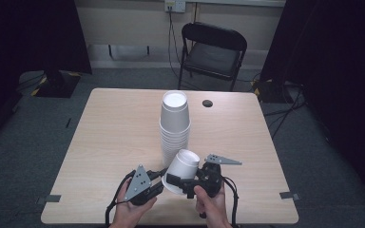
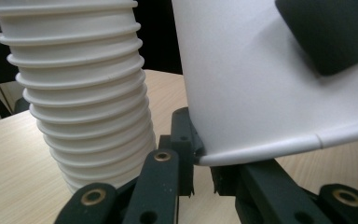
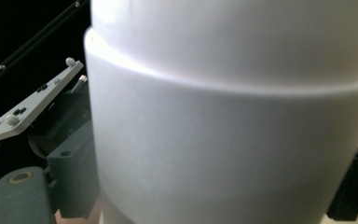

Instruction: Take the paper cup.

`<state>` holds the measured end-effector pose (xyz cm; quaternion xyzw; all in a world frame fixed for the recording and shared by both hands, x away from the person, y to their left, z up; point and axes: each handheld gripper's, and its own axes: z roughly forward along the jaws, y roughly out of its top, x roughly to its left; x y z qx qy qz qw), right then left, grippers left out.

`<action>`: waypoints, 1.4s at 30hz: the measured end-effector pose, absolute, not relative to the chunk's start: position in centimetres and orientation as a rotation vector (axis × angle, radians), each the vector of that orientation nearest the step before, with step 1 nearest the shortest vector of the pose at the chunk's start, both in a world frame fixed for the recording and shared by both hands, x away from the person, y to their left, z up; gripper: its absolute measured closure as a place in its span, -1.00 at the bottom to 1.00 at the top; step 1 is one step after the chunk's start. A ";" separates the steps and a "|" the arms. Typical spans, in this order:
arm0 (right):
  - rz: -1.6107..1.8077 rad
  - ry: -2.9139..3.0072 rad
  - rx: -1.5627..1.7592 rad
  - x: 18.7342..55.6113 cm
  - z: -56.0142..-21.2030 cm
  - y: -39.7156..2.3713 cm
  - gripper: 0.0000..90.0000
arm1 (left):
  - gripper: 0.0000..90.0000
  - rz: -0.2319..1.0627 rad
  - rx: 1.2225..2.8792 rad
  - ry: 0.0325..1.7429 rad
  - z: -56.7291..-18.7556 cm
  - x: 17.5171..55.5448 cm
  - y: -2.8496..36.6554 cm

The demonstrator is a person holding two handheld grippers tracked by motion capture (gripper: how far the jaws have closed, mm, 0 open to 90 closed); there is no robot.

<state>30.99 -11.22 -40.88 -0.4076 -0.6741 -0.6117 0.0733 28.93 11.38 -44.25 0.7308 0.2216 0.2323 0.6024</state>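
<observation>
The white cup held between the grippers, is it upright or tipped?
Tipped: the cup leans, base up and rim low, beside the cup stack.

No writing to read anywhere here. The cups (image 1: 175, 124) are plain white, not a mark or brand on them, and the cup (image 1: 182, 170) held near the table's front edge is just as blank. The grey plates (image 1: 138, 182) on the grippers carry dots and screws, no lettering. The wall socket (image 1: 175, 5) at the top is too small and blurred to make out any label.
</observation>
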 end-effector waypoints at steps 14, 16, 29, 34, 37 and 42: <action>-1.938 -1.966 -1.230 31.6 -39.8 -13.0 -0.71 | 0.84 0.455 1.719 0.489 -44.6 28.7 11.1; -1.945 -1.968 -1.227 31.6 -39.7 -13.1 -0.71 | 0.84 0.433 1.720 0.497 -44.6 28.6 11.1; -1.979 -1.986 -1.242 32.1 -39.4 -14.3 -0.71 | 0.83 0.322 1.786 0.536 -44.4 28.9 11.9; -1.982 -2.004 -1.244 32.3 -39.3 -14.7 -0.70 | 0.83 0.282 1.814 0.551 -44.5 29.1 12.2; -1.986 -2.031 -1.260 32.3 -39.1 -14.7 -0.70 | 0.83 0.260 1.817 0.563 -44.4 29.2 12.4; -1.996 -2.075 -1.254 32.3 -38.6 -15.0 -0.69 | 0.83 0.248 1.843 0.568 -44.4 29.4 12.9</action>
